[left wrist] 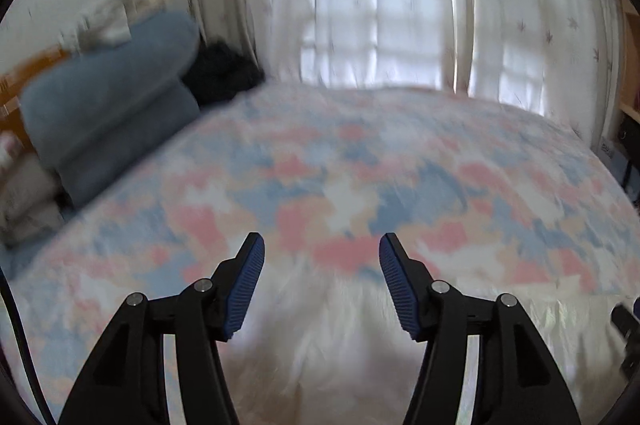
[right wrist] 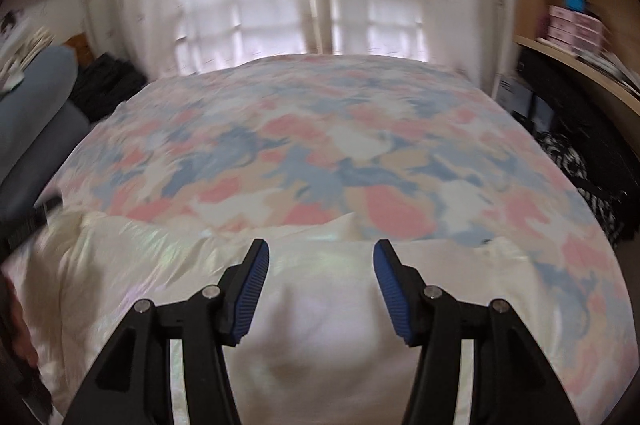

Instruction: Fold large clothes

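Your left claw point(left wrist: 322, 245) is nearest, its jaws apart with nothing in them. Under it lies the cream garment point(left wrist: 320, 345), flat on the near edge of the bed point(left wrist: 360, 165). Your right claw point(right wrist: 320, 251) is open and empty too, above the same garment. Left of the bed sit blue pillows point(left wrist: 108, 105).
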`<state>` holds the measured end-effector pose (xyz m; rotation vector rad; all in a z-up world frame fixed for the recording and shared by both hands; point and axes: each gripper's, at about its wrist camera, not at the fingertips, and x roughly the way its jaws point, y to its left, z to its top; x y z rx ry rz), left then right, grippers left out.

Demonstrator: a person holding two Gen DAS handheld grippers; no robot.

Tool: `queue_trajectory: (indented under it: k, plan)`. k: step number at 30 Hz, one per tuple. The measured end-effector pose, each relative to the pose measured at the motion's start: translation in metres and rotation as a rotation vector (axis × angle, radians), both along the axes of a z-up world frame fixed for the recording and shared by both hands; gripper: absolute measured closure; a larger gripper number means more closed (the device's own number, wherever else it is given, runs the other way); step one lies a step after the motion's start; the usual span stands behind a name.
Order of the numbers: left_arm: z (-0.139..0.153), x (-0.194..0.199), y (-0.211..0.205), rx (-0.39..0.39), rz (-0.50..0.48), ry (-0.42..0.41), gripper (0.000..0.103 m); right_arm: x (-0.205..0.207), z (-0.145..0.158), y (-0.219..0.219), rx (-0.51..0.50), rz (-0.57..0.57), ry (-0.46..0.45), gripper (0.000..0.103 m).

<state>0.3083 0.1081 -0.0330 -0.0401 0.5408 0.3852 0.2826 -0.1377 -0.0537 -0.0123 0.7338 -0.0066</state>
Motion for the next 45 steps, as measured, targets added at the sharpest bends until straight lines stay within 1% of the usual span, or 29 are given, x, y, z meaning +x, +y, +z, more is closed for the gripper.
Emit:
queue_trajectory:
  k: [1, 2, 3, 5, 7, 9, 10, 14, 16, 17, 19, 21, 23, 28, 32, 36, 45]
  plan:
    - [0.006, -0.004, -0.005, 0.037, -0.011, -0.026, 0.036, 0.0, -0.003, 0.003, -0.001, 0.006, 0.004, 0.048]
    - [0.011, -0.007, -0.01, 0.046, -0.048, -0.043, 0.027, 0.0, -0.008, 0.005, 0.008, 0.016, 0.01, 0.048]
    - [0.013, -0.009, -0.015, 0.041, -0.088, -0.049, 0.024, 0.0, -0.011, 0.006, 0.017, 0.021, 0.015, 0.048]
    - [0.011, -0.011, -0.03, 0.012, -0.186, -0.035, 0.024, 0.0, -0.017, 0.008, 0.026, 0.024, 0.023, 0.048]
    - [0.001, -0.009, -0.05, -0.01, -0.267, 0.004, 0.024, 0.002, -0.023, 0.008, 0.031, 0.02, 0.031, 0.048]
    - [-0.012, -0.004, -0.07, -0.013, -0.304, 0.037, 0.024, 0.005, -0.029, 0.007, 0.048, 0.009, 0.045, 0.048]
    - [-0.024, 0.0, -0.082, -0.011, -0.323, 0.064, 0.024, 0.007, -0.033, 0.004, 0.062, -0.003, 0.052, 0.048]
    - [-0.064, 0.019, -0.11, -0.012, -0.325, 0.158, 0.025, 0.013, -0.049, -0.001, 0.087, -0.028, 0.077, 0.048]
    - [-0.086, 0.029, -0.113, -0.001, -0.311, 0.213, 0.025, 0.017, -0.061, -0.005, 0.101, -0.034, 0.096, 0.048]
    - [-0.097, 0.033, -0.111, -0.01, -0.302, 0.237, 0.024, 0.018, -0.064, -0.006, 0.106, -0.035, 0.098, 0.048]
    - [-0.109, 0.038, -0.105, -0.05, -0.294, 0.247, 0.023, 0.02, -0.072, -0.007, 0.117, -0.031, 0.097, 0.048]
    - [-0.118, 0.042, -0.1, -0.08, -0.285, 0.256, 0.023, 0.024, -0.08, -0.001, 0.094, -0.021, 0.102, 0.045]
    - [-0.125, 0.045, -0.096, -0.101, -0.285, 0.26, 0.022, 0.027, -0.089, 0.003, 0.074, -0.018, 0.106, 0.044]
    - [-0.135, 0.044, -0.094, -0.116, -0.28, 0.239, 0.021, 0.031, -0.102, 0.0, 0.111, -0.02, 0.099, 0.043]
    - [-0.142, 0.041, -0.093, -0.126, -0.282, 0.207, 0.021, 0.029, -0.11, -0.002, 0.128, -0.021, 0.067, 0.043]
    - [-0.147, 0.043, -0.091, -0.13, -0.279, 0.182, 0.021, 0.03, -0.116, -0.003, 0.144, -0.021, 0.037, 0.043]
    - [-0.152, 0.051, -0.089, -0.157, -0.286, 0.18, 0.019, 0.036, -0.121, -0.004, 0.159, -0.018, 0.022, 0.043]
